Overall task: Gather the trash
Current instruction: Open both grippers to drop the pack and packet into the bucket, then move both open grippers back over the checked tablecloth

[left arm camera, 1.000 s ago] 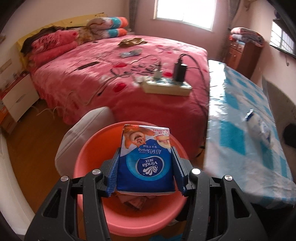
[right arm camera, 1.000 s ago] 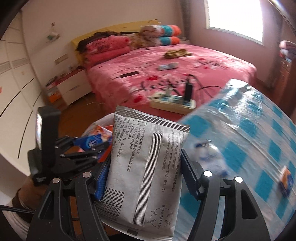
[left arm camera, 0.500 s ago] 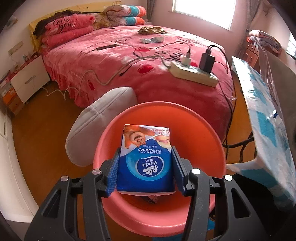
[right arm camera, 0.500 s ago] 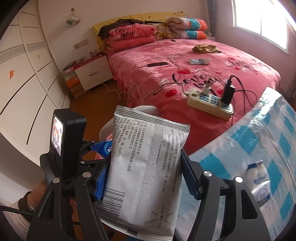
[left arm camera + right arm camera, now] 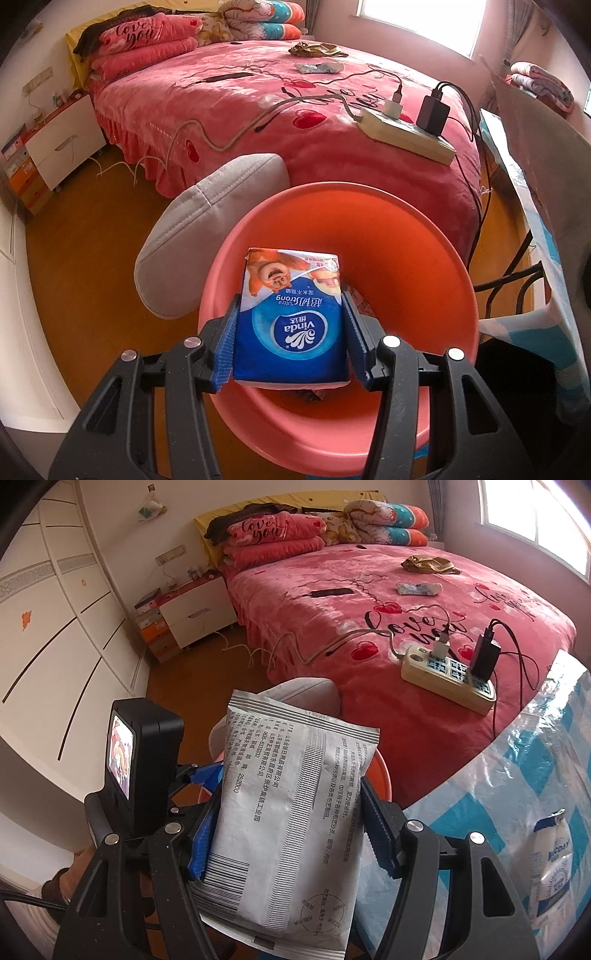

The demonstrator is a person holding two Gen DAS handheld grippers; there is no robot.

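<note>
In the lower centre of the left wrist view, the left gripper [image 5: 290, 332] has its 2 blue pads closed partway against the sides of a blue tissue pack [image 5: 291, 317], which hangs over the orange basin [image 5: 417, 251]; a grey cushion [image 5: 207, 236] lies at the basin's upper left. In the right wrist view, the right gripper [image 5: 286, 827] clamps a silver-grey printed pouch [image 5: 291, 812] at about half width in the lower centre, with a white wrapper [image 5: 554, 856] on the blue checked tablecloth [image 5: 517, 760] at lower right.
</note>
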